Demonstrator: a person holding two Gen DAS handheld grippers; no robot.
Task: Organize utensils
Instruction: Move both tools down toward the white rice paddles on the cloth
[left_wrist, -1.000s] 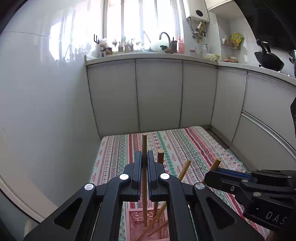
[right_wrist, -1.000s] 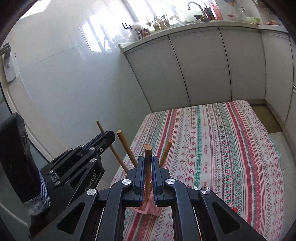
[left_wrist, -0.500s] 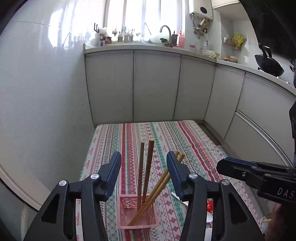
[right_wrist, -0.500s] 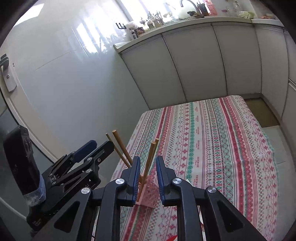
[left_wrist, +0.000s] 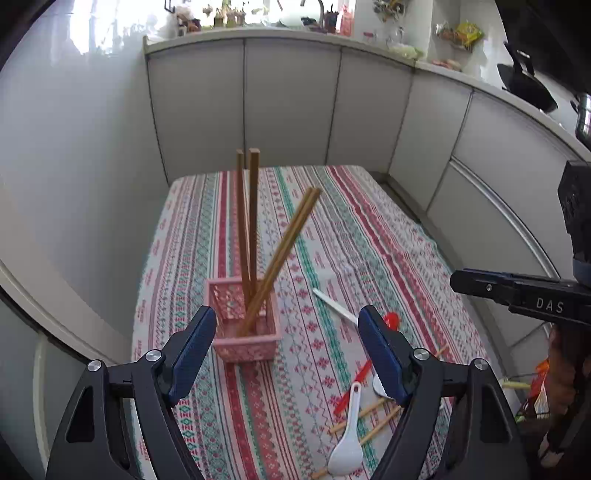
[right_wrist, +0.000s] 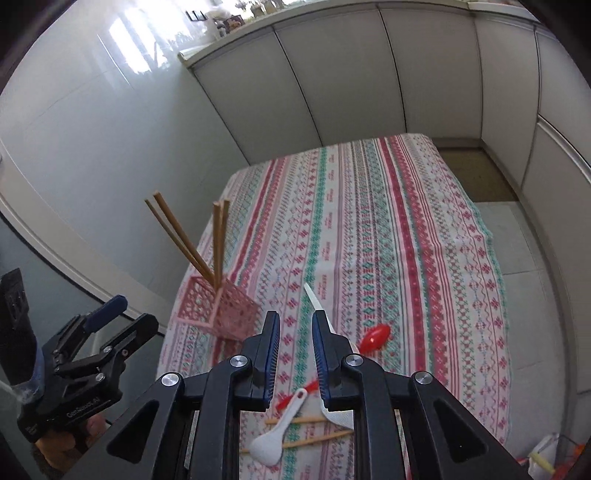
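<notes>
A pink basket (left_wrist: 242, 321) (right_wrist: 218, 308) stands on the striped tablecloth (left_wrist: 332, 229) with several brown chopsticks (left_wrist: 253, 221) (right_wrist: 218, 240) upright or leaning in it. My left gripper (left_wrist: 286, 347) is wide open and empty, above and in front of the basket. My right gripper (right_wrist: 295, 354) is open a little and empty, above loose utensils. On the cloth lie a white spoon (left_wrist: 347, 439) (right_wrist: 275, 432), a red spoon (left_wrist: 389, 319) (right_wrist: 375, 334), a long white spoon (left_wrist: 334, 306) (right_wrist: 314, 299) and loose chopsticks (left_wrist: 364, 410) (right_wrist: 314, 439).
Grey cabinet doors (left_wrist: 288, 103) ring the table on the far and right sides. A glossy white wall (left_wrist: 74, 166) runs close along the left edge. The far half of the cloth (right_wrist: 388, 206) holds nothing. A bin with rubbish (right_wrist: 546, 458) is at the lower right.
Both grippers opened and let go of their chopsticks, which now stand in the pink basket. Both grippers pulled back and up, away from the basket.
</notes>
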